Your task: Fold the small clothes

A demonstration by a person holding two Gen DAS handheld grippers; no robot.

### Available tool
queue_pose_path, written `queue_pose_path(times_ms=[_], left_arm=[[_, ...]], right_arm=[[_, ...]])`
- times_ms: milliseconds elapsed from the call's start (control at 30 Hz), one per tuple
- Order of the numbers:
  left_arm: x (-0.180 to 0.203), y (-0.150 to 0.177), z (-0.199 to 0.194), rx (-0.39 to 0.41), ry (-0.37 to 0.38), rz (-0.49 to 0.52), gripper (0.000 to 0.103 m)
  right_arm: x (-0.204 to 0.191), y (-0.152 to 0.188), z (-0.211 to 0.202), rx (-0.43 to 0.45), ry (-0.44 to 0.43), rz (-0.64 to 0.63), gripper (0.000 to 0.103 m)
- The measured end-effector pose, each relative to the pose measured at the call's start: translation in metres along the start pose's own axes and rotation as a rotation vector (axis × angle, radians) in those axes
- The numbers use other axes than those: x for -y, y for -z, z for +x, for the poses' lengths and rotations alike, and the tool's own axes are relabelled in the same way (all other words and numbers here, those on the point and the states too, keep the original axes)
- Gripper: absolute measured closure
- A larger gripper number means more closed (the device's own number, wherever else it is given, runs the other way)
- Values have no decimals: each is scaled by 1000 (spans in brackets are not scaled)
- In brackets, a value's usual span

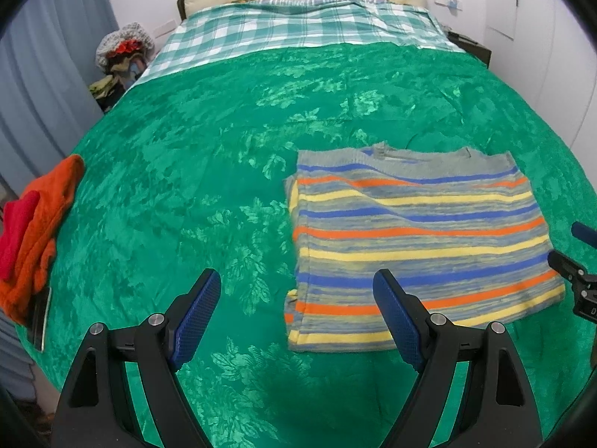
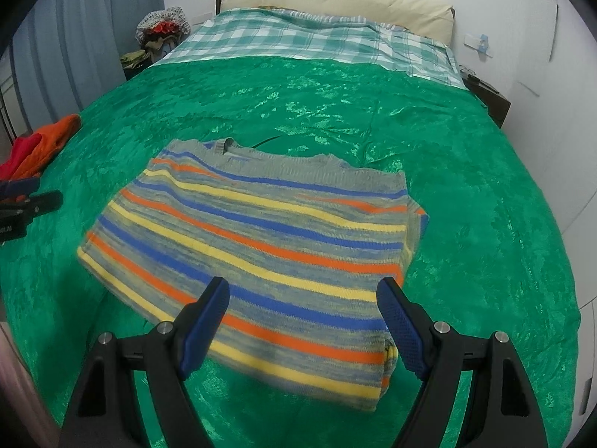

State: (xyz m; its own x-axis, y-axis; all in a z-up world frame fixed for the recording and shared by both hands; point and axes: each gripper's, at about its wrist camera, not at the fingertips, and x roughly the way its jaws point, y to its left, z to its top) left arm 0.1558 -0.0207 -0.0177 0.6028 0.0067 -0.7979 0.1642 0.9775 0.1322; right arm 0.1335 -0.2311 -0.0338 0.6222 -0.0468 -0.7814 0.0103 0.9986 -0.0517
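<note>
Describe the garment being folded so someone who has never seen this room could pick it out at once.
A bed under a green cover fills both views, with a checked sheet at its head. The sweater lies flat on the cover, in front of both open grippers. Its blue, orange and yellow stripes set it apart from the plain orange and red clothes piled at the bed's edge.

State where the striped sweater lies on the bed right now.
The striped sweater lies flat on the green bedspread near its front edge, ahead of both open grippers, far right of the orange clothes.

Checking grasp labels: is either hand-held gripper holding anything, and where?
Nothing. Left hand-held gripper and right hand-held gripper are open above the striped knit sweater.
</note>
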Motion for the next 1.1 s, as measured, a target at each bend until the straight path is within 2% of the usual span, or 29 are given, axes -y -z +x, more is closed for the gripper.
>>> queue_pose_path(times_ms=[100,200,267,300,333,467,567,600,667,733,800,833,867,900,967,1000,1033,1067,1100], left_arm=[[2,5,13,0,34,-26,11],[10,18,50,-48,51,-32,11],[16,35,83,-123,6,4,13],[19,47,102,-185,-37,46,15],[17,55,107,-201,-37,58,15],[-10,60,78,-151,17,-8,14],[-31,53,69,-102,75,-77,6],[-38,49,73,-104,96,-112,6],[-42,46,93,-157,145,-149,6],[-39,46,114,-224,232,-187,7],[-28,47,116,-218,248,-156,9],[-22,48,115,-217,253,-126,12],[-16,49,113,-224,259,-93,24],[-10,50,110,-227,259,-56,32],[-1,52,104,-220,270,-5,37],[1,53,104,-219,269,1,44],[2,53,106,-224,273,-7,51],[2,52,108,-236,280,-18,70],[3,51,108,-250,290,-19,93]], right_arm=[[1,4,6,-11,-7,0,23],[5,20,23,-45,18,-20,23],[17,45,47,-147,43,-12,25],[22,54,53,-184,42,2,28],[32,68,55,-209,26,35,27],[60,81,26,-188,-5,130,28],[72,72,4,-109,-33,154,25],[76,69,3,-95,-42,164,21],[88,64,11,-86,-87,215,19],[103,65,35,-132,-169,315,19],[111,71,56,-174,-251,395,17],[110,72,59,-169,-267,399,17],[108,72,57,-152,-293,386,17],[107,73,56,-149,-326,382,19],[103,71,53,-146,-380,389,23],[102,70,53,-142,-395,387,24],[100,69,57,-148,-388,381,32],[99,69,62,-164,-381,376,44],[97,68,68,-192,-375,364,79]])
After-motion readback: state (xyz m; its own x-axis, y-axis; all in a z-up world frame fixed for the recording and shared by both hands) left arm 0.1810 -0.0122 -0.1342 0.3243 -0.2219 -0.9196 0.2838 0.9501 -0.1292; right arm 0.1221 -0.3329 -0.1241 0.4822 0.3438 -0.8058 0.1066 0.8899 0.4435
